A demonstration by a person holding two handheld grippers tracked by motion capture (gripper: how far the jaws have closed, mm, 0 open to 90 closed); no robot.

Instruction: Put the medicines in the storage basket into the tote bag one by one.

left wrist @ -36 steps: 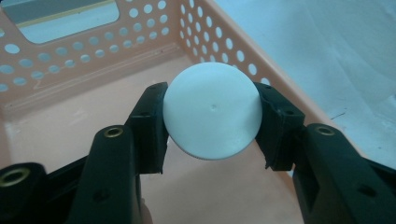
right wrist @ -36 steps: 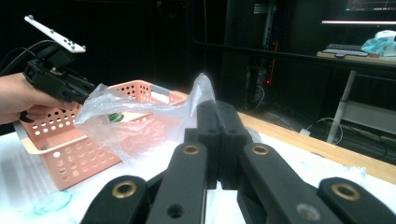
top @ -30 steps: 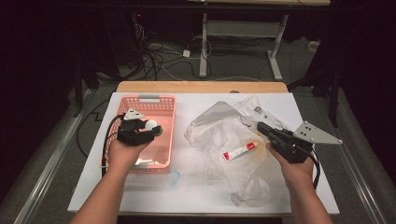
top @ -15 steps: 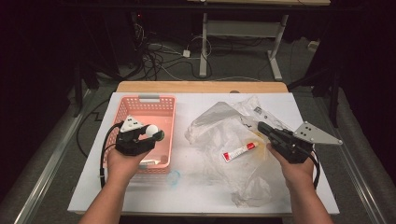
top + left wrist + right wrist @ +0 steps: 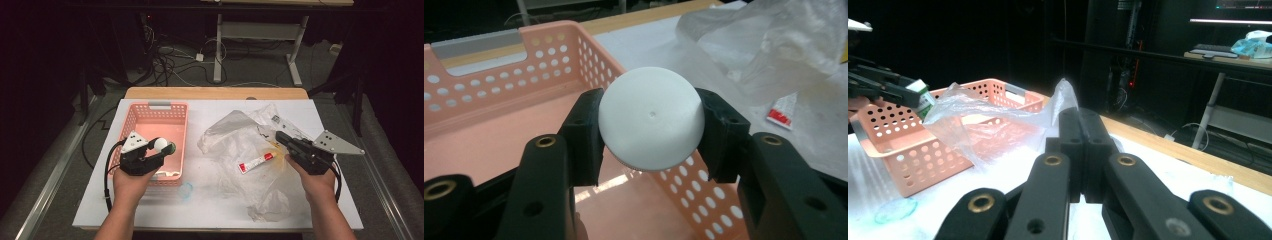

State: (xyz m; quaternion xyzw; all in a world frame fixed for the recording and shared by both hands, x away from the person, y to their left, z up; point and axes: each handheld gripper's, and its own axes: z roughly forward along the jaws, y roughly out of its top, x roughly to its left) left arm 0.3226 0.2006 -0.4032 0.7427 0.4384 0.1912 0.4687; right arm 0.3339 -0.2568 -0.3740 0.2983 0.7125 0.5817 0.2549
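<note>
Left gripper (image 5: 161, 148): its jaws stand about half open and clamp a white round-topped bottle (image 5: 651, 117), one black pad on each side of the white dome.
Bottle's place: held over the pink basket (image 5: 150, 116), above the basket's near right corner in the high view; a green part of it shows just past the white top there.
Right gripper (image 5: 281, 138): jaws pressed fully together, nothing of their own gripped between them as far as the right gripper view shows; they rest on the crumpled clear plastic bag (image 5: 235, 131).
Bag and tube: the bag lies spread over the right half of the white worktop (image 5: 210, 205); a small red-and-white tube (image 5: 256, 162) lies on it, just left of the right gripper.
Change since a second ago: the left hand has drawn back toward the person along the basket, carrying the bottle with the same grip; the right hand and its gripper have stayed put on the bag.
</note>
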